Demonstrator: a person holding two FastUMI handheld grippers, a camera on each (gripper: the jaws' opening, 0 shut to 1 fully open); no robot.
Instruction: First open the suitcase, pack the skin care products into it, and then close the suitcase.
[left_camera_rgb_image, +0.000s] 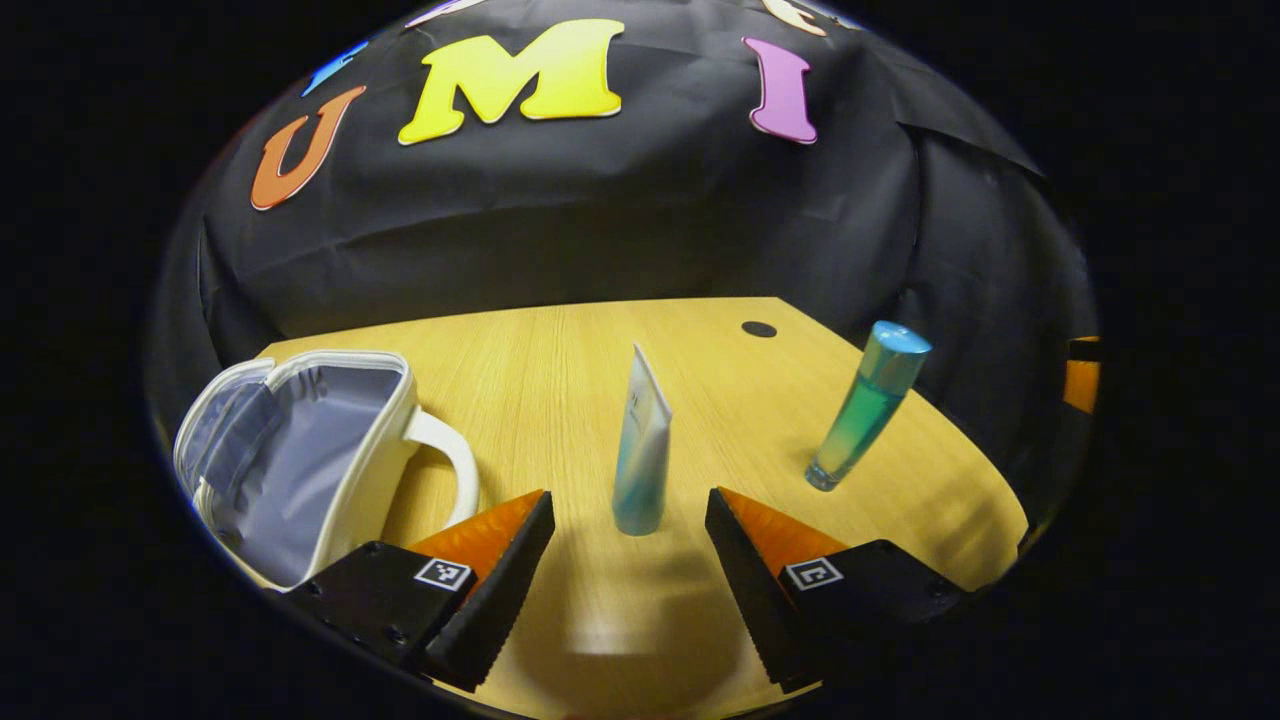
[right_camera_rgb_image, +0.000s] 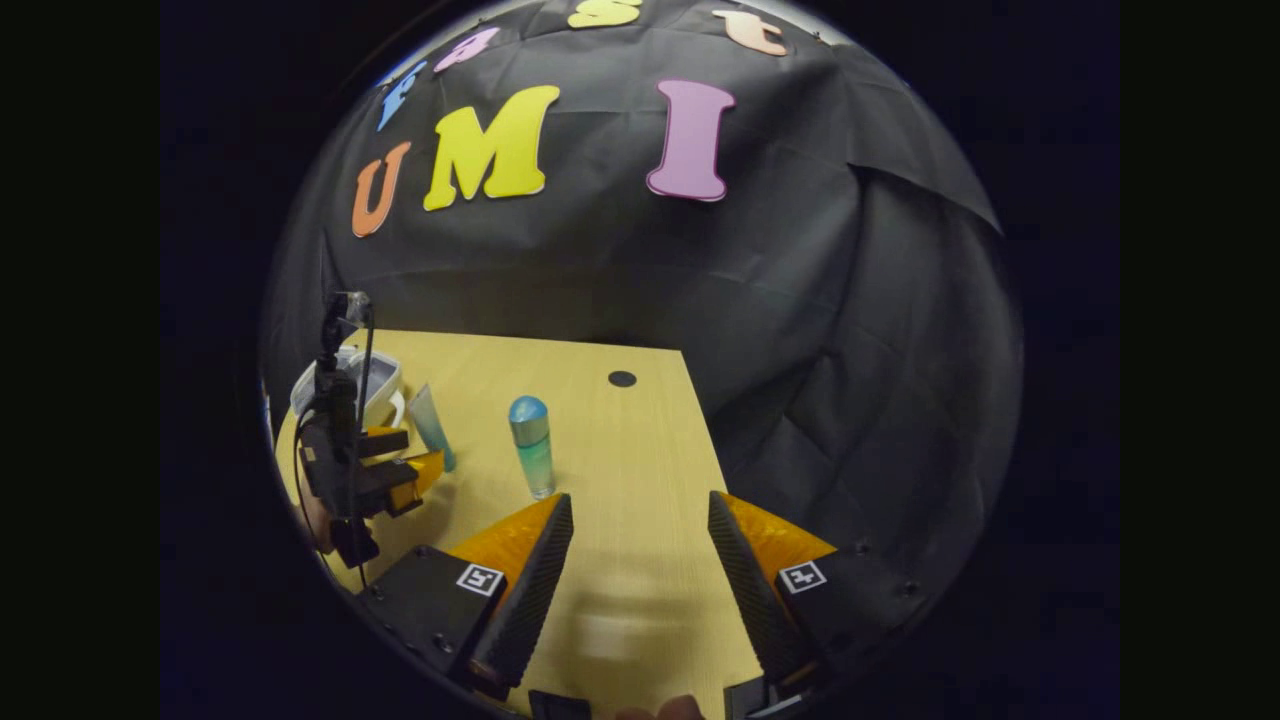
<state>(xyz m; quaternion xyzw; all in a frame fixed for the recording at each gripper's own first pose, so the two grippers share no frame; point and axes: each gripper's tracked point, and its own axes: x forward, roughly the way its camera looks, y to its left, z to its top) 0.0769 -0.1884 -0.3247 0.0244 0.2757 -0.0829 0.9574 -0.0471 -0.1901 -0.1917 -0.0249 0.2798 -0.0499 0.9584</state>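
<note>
The small white suitcase lies open at the left of the wooden table, its grey lining showing and its handle toward me. A pale blue-green tube stands upright on its cap, its base between the fingertips of my open left gripper; neither finger touches it. A teal bottle with a blue cap stands to the right. In the right gripper view, my right gripper hangs open over bare table, with the bottle just ahead of its left finger. Farther left are the tube, the suitcase and the left gripper.
A dark round hole sits in the table near its far edge. The table's right edge runs close to the right gripper, with black cloth hanging behind and beside it. A hand holds the left gripper.
</note>
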